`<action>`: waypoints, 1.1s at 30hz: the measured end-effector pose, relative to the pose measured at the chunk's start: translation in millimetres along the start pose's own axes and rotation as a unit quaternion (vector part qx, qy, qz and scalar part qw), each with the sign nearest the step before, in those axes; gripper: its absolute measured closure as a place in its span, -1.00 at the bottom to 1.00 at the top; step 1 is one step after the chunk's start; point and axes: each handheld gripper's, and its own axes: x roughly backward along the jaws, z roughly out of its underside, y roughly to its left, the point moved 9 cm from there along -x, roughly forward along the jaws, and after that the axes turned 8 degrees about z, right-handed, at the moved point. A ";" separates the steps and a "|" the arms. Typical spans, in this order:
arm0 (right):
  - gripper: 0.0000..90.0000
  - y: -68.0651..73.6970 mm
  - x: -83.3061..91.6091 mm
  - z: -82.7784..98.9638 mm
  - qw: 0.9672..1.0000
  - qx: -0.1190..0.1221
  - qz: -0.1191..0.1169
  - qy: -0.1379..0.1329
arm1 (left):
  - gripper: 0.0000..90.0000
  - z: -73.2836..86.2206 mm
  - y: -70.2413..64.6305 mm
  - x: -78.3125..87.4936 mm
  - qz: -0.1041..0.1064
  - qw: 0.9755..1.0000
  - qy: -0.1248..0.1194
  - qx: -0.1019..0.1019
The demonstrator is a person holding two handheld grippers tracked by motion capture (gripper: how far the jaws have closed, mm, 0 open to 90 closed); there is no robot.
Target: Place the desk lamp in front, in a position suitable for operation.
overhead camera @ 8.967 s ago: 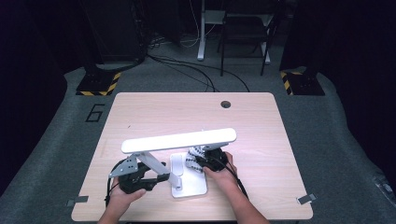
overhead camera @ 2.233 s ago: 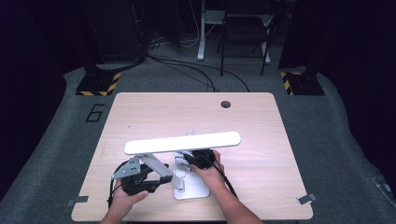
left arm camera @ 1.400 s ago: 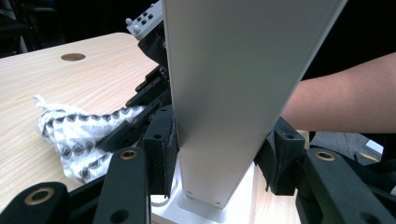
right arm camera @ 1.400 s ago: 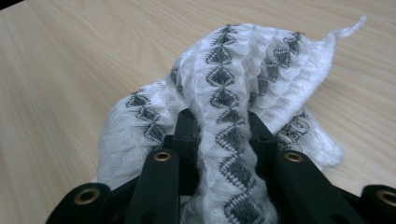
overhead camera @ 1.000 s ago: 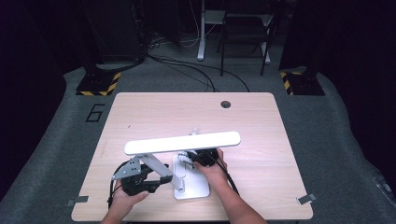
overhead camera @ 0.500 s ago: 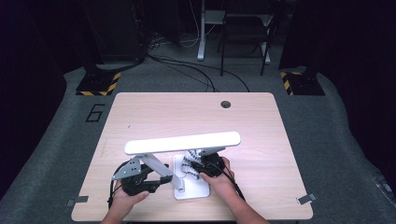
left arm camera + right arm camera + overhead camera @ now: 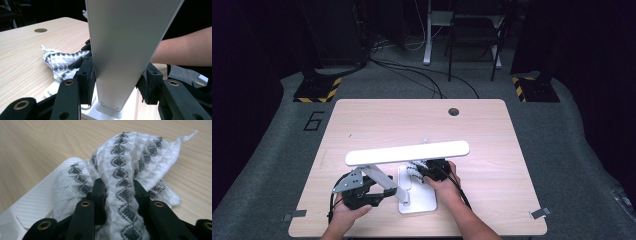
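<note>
A white desk lamp stands at the table's near side, its long head (image 7: 407, 152) lying level above its flat base (image 7: 419, 200). My left gripper (image 7: 382, 194) is shut on the lamp's slanted arm (image 7: 379, 177); in the left gripper view both pads press the flat white arm (image 7: 120, 50). My right gripper (image 7: 421, 170) is shut on a white cloth with grey diamonds (image 7: 413, 169), at the base's far edge. The cloth (image 7: 125, 165) runs between the jaws of my right gripper (image 7: 118, 192), which have just been opening a little, and drapes onto the ribbed base (image 7: 37, 197).
The wooden table (image 7: 377, 125) has a round cable hole (image 7: 454, 111) at its far edge. Beyond it, cables lie on a grey floor beside chair legs and yellow-black striped stands (image 7: 317, 92). Tape marks sit at the table's near corners.
My right gripper has shifted slightly with the cloth over the far part of the lamp base. My left gripper has kept still on the lamp arm.
</note>
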 end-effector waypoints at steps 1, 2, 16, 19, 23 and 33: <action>0.53 -0.6 -0.6 -0.8 1.000 0.006 0.003 -0.002 | 0.19 0.0 0.0 0.0 0.000 1.000 -0.001 0.000; 0.53 0.2 0.0 -0.7 1.000 0.005 0.007 0.002 | 0.19 0.1 -0.1 -0.1 0.001 1.000 -0.001 0.001; 0.52 -22.9 -0.9 -0.9 0.999 -0.016 0.042 0.006 | 0.19 0.2 0.3 0.0 0.000 1.000 0.003 -0.003; 0.52 -29.6 1.0 2.0 0.998 -0.034 0.044 0.008 | 0.19 0.1 0.2 -0.1 0.001 1.000 0.002 -0.003; 0.52 -35.1 3.7 4.9 0.998 -0.031 0.049 0.006 | 0.19 0.2 0.2 -0.2 0.001 1.000 0.001 -0.002; 0.52 -42.7 7.9 8.6 0.998 -0.026 0.060 0.006 | 0.19 -0.4 0.1 -0.7 -0.004 1.000 0.000 -0.001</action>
